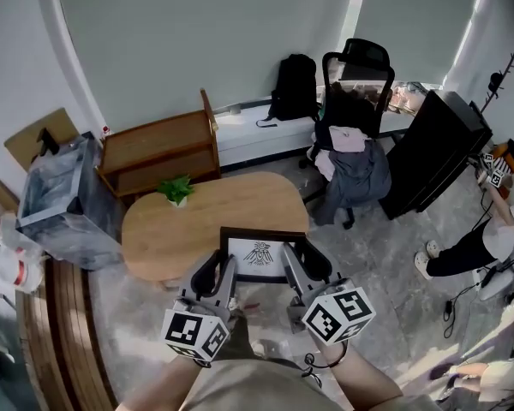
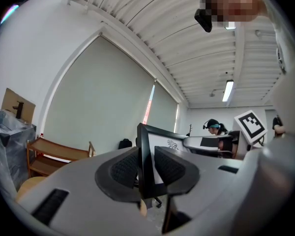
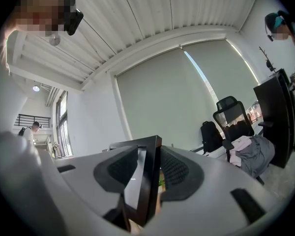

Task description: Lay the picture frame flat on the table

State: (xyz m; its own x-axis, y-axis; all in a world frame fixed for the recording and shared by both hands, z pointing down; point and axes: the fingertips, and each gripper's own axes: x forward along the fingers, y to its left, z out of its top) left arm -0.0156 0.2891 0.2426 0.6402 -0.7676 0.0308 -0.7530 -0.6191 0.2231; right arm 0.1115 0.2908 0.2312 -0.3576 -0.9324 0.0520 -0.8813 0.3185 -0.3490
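Both sets of jaws are clamped on the frame's side rails. Our left gripper [image 1: 216, 268] pinches the left black edge and our right gripper [image 1: 302, 268] the right one, with the pads pressed against both faces. The picture frame [image 1: 259, 259] is a slim black rectangle around a white sheet with a dark bird-like drawing (too small to make out properly). We're holding it at the near edge of the oval wooden table [image 1: 188, 225], face tipped up toward the head camera. We can't tell if its bottom touches the tabletop. A small green plant [image 1: 176, 188] sits at the far side, well apart from it.
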